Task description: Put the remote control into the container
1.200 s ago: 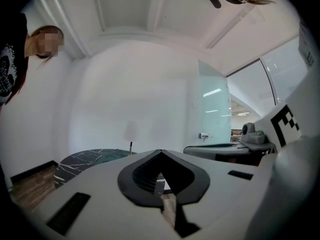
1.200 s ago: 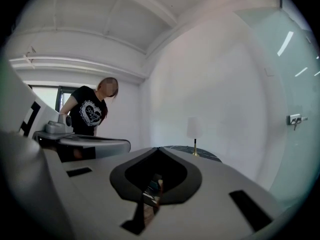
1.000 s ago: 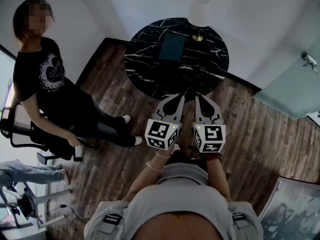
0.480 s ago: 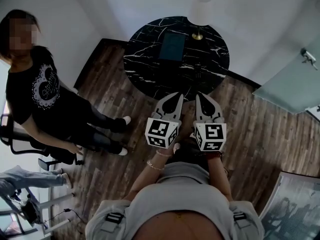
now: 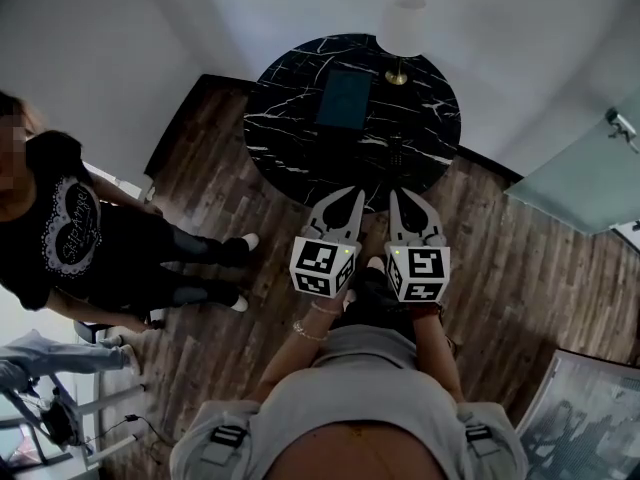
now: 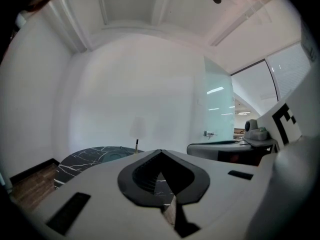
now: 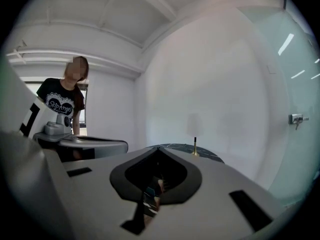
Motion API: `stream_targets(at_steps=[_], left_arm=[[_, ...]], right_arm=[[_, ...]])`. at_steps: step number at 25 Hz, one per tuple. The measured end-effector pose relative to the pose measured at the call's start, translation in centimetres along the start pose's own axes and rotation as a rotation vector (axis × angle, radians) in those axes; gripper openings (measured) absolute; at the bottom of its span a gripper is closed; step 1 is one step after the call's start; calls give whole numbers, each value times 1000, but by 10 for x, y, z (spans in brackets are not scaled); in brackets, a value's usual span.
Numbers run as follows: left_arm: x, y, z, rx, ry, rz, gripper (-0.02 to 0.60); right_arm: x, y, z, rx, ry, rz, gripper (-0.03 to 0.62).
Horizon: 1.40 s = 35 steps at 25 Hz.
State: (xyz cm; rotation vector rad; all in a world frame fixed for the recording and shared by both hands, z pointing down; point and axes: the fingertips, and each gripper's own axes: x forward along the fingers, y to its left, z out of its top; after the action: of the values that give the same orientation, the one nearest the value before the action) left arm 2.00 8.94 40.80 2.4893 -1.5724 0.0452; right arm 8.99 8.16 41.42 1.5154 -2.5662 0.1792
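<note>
While person in black T-shirt [image 5: 60, 238] stands far left on wooden floor [image 5: 220, 198], round black marble desk [image 5: 275, 138] sits ahead. Dark teal container [image 5: 344, 98] near desk centre. Left hand-held gripper [image 5: 356, 195] pinched together, empty, pointing at desk's near edge. Remote control [image 5: 396, 151] lies on desk right of container, apart from it. Right hand-held gripper [image 5: 396, 196] likewise pinched together, empty. Lamp [image 5: 403, 28] at back rim.

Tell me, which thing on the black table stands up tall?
The lamp, at the far edge of the table: a white shade on a thin gold stem. The dark container lies low and flat.
</note>
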Motion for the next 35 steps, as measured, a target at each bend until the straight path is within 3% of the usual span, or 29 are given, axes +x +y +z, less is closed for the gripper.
stream_targets(at_steps=[22,35], left_arm=[[107,34,10,-18,45,63,5],[131,45,11,-31,39,124,5]], right_arm=[[96,-63,10,8,49,89,11],[124,-78,3,-10,74,149,12]])
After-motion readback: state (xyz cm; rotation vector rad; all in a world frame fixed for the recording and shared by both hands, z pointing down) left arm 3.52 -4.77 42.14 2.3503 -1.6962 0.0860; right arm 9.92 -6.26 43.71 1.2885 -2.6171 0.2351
